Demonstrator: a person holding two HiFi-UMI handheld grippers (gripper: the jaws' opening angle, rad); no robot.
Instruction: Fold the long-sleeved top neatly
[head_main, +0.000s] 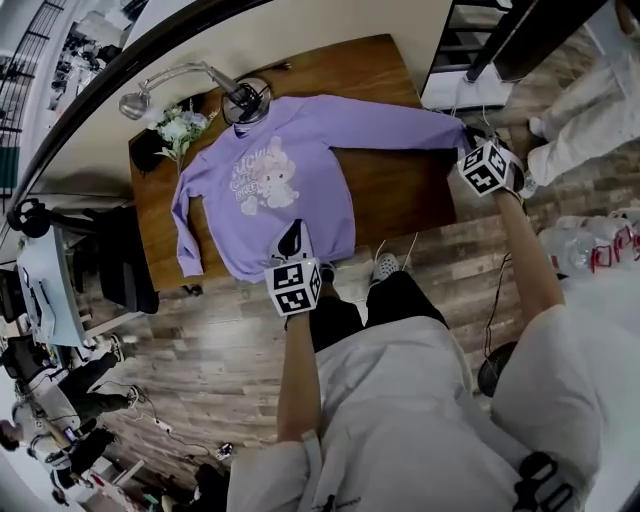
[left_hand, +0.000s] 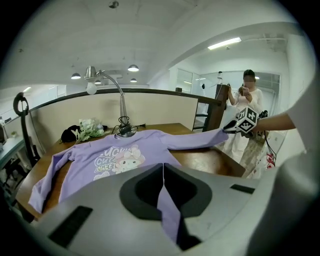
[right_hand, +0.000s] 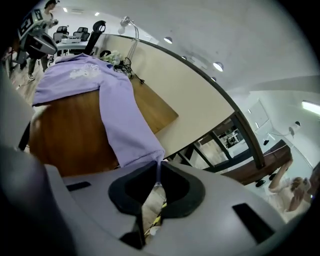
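Lilac top (head_main: 268, 180) lies collar away; left claw (left_hand: 163, 172) pinches its hem, right claw (right_hand: 158, 170) apparently its outstretched cuff.

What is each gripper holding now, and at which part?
Left gripper: the purple top, by its bottom hem. Right gripper: the same top, by a sleeve cuff.

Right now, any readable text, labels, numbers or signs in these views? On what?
"CU...": start of the middle line of the chest print on the top, as best it reads; the lines above and below are too blurred to read.
Marker cubes: black-and-white square patterns only, no words.
Bottles: red labels, too small to read.
Nothing else legible.
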